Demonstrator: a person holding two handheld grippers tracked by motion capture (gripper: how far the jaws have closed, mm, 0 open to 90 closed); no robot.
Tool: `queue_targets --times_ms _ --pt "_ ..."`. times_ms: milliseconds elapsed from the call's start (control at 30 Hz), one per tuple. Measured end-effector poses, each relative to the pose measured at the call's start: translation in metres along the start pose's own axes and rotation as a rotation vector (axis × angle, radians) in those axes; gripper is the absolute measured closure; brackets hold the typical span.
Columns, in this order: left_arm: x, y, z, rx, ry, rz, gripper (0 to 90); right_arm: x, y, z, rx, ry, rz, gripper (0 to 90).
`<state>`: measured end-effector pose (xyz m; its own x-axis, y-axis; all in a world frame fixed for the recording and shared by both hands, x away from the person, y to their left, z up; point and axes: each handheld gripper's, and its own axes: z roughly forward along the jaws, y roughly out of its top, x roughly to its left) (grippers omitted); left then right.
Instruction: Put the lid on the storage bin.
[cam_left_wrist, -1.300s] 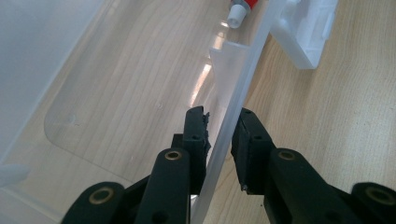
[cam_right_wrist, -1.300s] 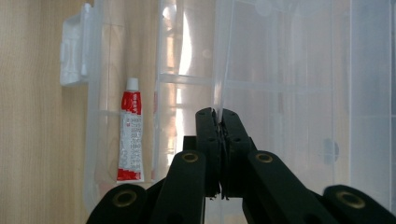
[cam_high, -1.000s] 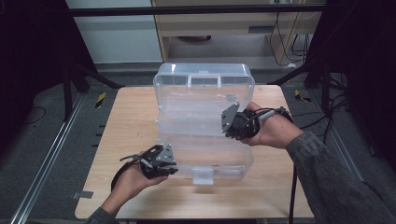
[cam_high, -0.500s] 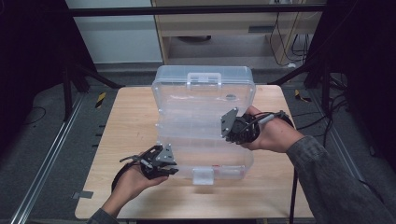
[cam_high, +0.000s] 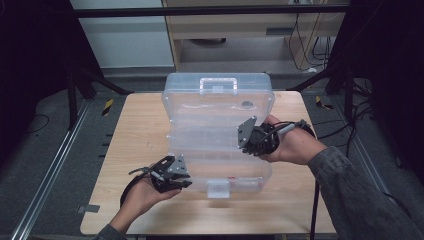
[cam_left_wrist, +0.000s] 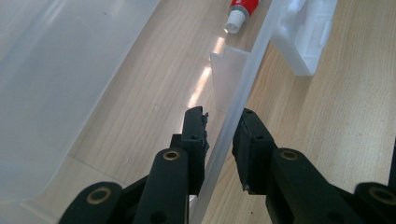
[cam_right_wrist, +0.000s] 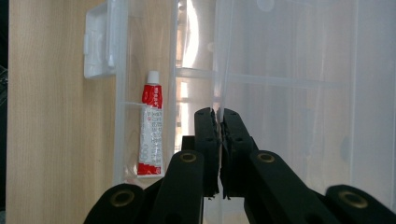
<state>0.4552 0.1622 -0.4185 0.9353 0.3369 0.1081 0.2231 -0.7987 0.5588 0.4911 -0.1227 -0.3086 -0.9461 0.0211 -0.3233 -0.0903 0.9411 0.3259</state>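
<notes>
A clear plastic compartment box (cam_high: 220, 172) lies on the wooden table (cam_high: 135, 140) with its lid (cam_high: 215, 107) raised toward the far side. My left gripper (cam_high: 182, 177) (cam_left_wrist: 223, 122) grips the box's front wall (cam_left_wrist: 229, 107) near its left corner, one jaw inside and one outside. My right gripper (cam_high: 245, 135) (cam_right_wrist: 218, 116) is shut on the thin clear edge of the lid (cam_right_wrist: 219, 70) on its right side. A red and white tube (cam_right_wrist: 150, 126) (cam_left_wrist: 243, 9) lies in a front compartment of the box.
The white latch (cam_high: 218, 188) (cam_left_wrist: 306, 37) (cam_right_wrist: 95, 44) hangs from the middle of the box's front wall. The lid's handle (cam_high: 218, 85) is at its far edge. Bare wood lies left and right of the box. Dark floor and cables surround the table.
</notes>
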Motion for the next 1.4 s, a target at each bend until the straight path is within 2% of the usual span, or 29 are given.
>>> queue_targets --times_ms 167,200,467,600,700,733,767,833,867,900,933,967,1000,1033,1067,1167,1200,1267,1300,1367,1400 --pt "0.000 0.000 0.000 -0.002 0.002 0.002 74.3 0.002 0.000 0.000 0.002 -0.007 0.001 86.6" --pt "-0.003 -0.001 0.000 -0.005 0.007 -0.034 74.3 0.002 -0.001 0.000 0.000 -0.006 0.004 86.6" --pt "-0.005 -0.003 0.000 -0.016 0.010 -0.061 73.8 0.003 -0.001 0.000 -0.001 -0.008 0.008 86.0" --pt "-0.004 -0.003 0.000 -0.020 0.004 -0.050 73.6 0.002 -0.002 0.000 -0.003 -0.005 0.007 85.9" --pt "-0.004 -0.004 0.000 -0.022 0.004 -0.058 73.5 0.003 -0.002 0.000 -0.003 -0.008 0.008 85.5" --pt "-0.010 -0.005 0.000 -0.024 0.014 -0.140 73.5 0.003 -0.002 0.000 -0.006 -0.009 0.009 85.5" --pt "0.000 -0.002 0.000 -0.019 0.002 -0.008 73.7 0.004 -0.002 0.000 -0.003 -0.011 0.007 85.7" --pt "0.000 -0.002 0.000 -0.019 0.002 -0.008 73.7 0.004 -0.002 0.000 -0.002 -0.009 0.006 85.8" --pt "-0.005 -0.003 0.000 -0.021 0.006 -0.061 73.8 0.005 -0.001 0.001 0.001 -0.004 0.003 85.9" --pt "-0.018 -0.005 0.002 -0.030 -0.021 -0.247 73.7 0.005 -0.001 0.001 0.002 -0.001 0.002 85.9" --pt "-0.018 -0.005 0.002 -0.030 -0.021 -0.247 73.7 0.005 -0.001 0.001 0.002 -0.001 0.002 85.9" --pt "-0.008 -0.004 0.000 -0.021 0.012 -0.102 73.7 0.005 -0.001 0.001 0.005 0.000 0.000 85.9" --pt "-0.004 -0.003 0.000 -0.025 0.007 -0.046 73.5 0.005 -0.001 0.001 0.005 0.002 0.003 85.8" --pt "-0.004 -0.004 0.000 -0.029 0.008 -0.046 73.4 0.005 -0.001 0.001 0.005 0.001 -0.001 85.7" --pt "-0.012 -0.006 0.000 -0.034 0.031 -0.170 73.3 0.005 -0.001 0.001 0.003 0.000 0.003 85.6" --pt "-0.011 -0.008 -0.001 -0.046 0.039 -0.145 72.5 0.005 -0.002 0.000 0.002 -0.005 0.004 85.5" --pt "-0.005 -0.007 -0.001 -0.049 0.016 -0.067 71.7 0.005 -0.002 0.000 0.002 -0.003 0.006 85.5" --pt "-0.005 -0.009 -0.004 -0.059 0.029 -0.078 62.7 0.005 -0.003 0.000 0.000 -0.002 0.003 85.4" --pt "-0.002 -0.012 -0.010 -0.085 0.026 -0.071 58.8 0.004 -0.003 0.000 0.000 -0.001 0.002 85.3" --pt "-0.001 -0.014 -0.014 -0.098 0.025 -0.069 58.3 0.004 -0.003 0.000 0.000 -0.001 0.002 85.3" --pt "-0.001 -0.018 -0.022 -0.119 0.033 -0.064 58.2 0.004 -0.003 0.000 -0.001 -0.002 0.003 85.2"
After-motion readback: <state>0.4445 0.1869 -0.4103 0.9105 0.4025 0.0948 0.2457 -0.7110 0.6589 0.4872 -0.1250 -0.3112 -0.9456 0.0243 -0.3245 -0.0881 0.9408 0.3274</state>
